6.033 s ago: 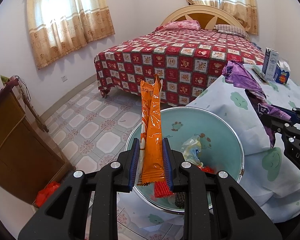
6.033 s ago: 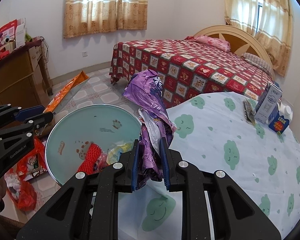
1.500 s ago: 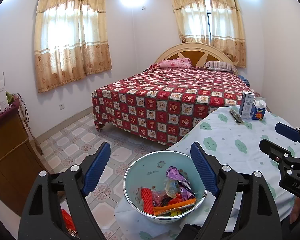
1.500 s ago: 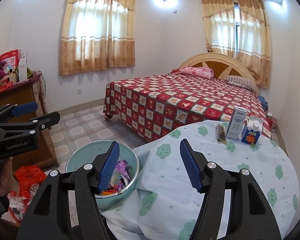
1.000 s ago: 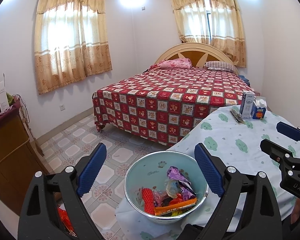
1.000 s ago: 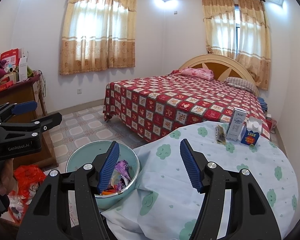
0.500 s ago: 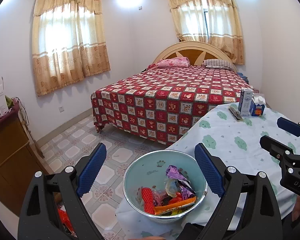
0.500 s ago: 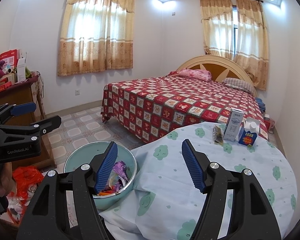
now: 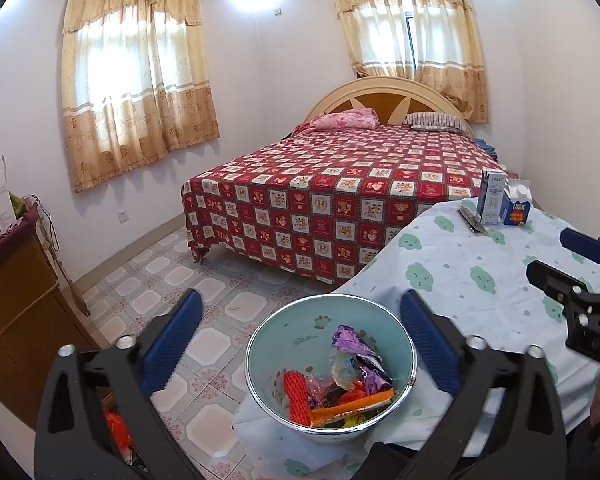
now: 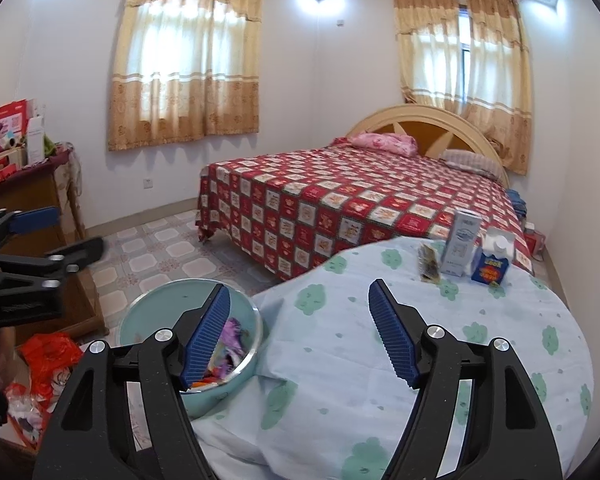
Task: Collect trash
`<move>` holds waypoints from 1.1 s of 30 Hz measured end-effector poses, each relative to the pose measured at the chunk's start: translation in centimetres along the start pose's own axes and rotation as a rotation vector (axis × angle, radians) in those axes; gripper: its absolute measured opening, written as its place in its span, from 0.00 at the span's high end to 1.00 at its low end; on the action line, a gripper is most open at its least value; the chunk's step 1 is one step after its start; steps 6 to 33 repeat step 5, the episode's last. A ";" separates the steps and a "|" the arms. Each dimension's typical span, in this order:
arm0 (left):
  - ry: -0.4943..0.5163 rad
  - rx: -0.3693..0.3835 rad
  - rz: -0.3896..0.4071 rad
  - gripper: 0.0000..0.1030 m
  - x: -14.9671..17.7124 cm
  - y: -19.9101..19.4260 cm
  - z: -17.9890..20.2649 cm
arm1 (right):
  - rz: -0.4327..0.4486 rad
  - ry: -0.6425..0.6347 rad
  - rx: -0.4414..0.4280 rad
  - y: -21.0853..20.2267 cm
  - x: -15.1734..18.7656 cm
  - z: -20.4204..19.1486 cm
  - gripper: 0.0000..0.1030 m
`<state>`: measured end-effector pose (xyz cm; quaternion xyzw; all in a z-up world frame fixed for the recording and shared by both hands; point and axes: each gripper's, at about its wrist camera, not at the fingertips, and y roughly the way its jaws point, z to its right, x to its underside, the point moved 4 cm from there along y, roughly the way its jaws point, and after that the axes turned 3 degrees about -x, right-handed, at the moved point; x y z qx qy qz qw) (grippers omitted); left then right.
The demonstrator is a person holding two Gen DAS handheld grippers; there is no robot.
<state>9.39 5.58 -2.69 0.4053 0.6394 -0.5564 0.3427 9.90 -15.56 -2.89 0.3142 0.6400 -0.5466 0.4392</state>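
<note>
A pale green bin (image 9: 300, 332) stands beside the round table and holds an orange wrapper (image 9: 352, 406), a purple wrapper (image 9: 352, 338) and a red net (image 9: 294, 398). My left gripper (image 9: 300, 298) hangs above the bin, its jaws opening wide with nothing between them. My right gripper (image 10: 298, 287) hovers over the table's near edge, jaws also opening and empty; the bin (image 10: 160, 300) lies to its left. On the table's far side a white carton (image 10: 462, 240), a small blue carton (image 10: 494, 262) and a dark wrapper (image 10: 429, 266) sit together.
The table wears a white cloth (image 9: 480, 280) with green clouds. A bed with a red checked cover (image 9: 340, 184) fills the room behind. A wooden cabinet (image 9: 16, 300) stands at the left, with a red plastic bag (image 10: 48, 356) on the tiled floor.
Six seconds ago the left gripper held the orange wrapper and the right the purple one; both now lie in the bin. Over the last second both pairs of jaws have spread wider.
</note>
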 end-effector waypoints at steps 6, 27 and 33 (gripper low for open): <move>-0.002 0.020 -0.007 0.06 0.2 0.2 0.2 | -0.132 0.143 0.143 3.3 2.3 8.8 0.25; -0.002 0.020 -0.007 0.06 0.2 0.2 0.2 | -0.132 0.143 0.143 3.3 2.3 8.8 0.25; -0.002 0.020 -0.007 0.06 0.2 0.2 0.2 | -0.132 0.143 0.143 3.3 2.3 8.8 0.25</move>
